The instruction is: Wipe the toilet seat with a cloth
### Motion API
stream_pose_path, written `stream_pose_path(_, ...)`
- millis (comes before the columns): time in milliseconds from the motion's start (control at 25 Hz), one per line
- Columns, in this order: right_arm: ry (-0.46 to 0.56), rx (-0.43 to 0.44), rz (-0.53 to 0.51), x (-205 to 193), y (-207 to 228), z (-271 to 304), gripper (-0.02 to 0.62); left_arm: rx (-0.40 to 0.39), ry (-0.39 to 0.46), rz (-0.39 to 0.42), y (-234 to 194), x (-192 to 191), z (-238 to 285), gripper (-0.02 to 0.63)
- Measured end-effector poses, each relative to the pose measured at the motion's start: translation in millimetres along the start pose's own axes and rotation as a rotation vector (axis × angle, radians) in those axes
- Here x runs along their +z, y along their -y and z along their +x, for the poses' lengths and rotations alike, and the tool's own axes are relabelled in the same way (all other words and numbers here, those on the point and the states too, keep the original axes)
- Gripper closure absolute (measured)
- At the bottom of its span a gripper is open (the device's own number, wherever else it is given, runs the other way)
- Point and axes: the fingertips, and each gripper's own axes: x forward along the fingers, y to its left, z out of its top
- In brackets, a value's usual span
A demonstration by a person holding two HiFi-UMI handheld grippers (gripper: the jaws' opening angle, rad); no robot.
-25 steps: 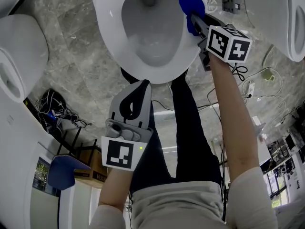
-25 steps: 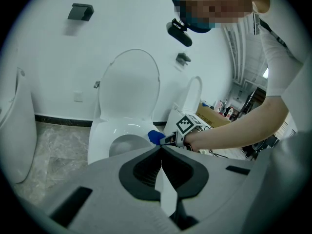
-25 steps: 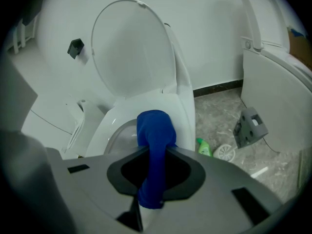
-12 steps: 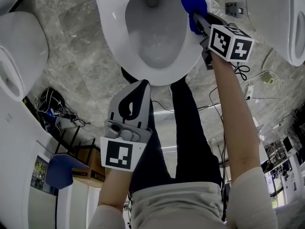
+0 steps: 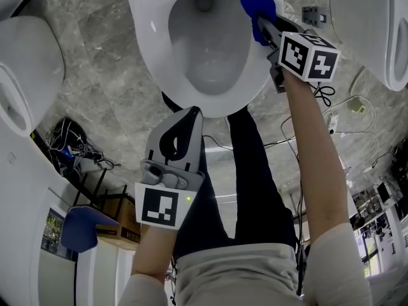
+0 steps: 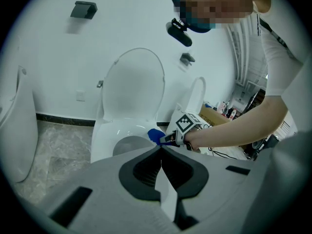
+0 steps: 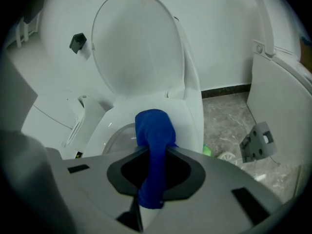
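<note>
The white toilet seat rings the bowl at the top of the head view, with its lid raised behind it. A blue cloth rests on the seat's right rim near the back. My right gripper is shut on it, and the cloth hangs out between the jaws onto the seat. My left gripper is held low in front of the bowl, away from the seat, jaws shut with nothing in them. From the left gripper view the cloth shows beyond the left gripper.
Other white fixtures stand to the left and right. Cables lie on the marble floor to the right. A grey bracket sits on the floor beside the toilet. The person's dark trouser legs stand before the bowl.
The right gripper and the blue cloth have shifted very slightly along the seat's right rim. The left gripper has stayed where it was.
</note>
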Motion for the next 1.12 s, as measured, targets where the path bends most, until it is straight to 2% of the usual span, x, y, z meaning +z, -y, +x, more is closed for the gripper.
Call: stream_pose_path(1120,-0.017,-0.052,-0.049,31,-10,36,0.531,0.049,0.016,-0.023,-46,13,-6,0.598)
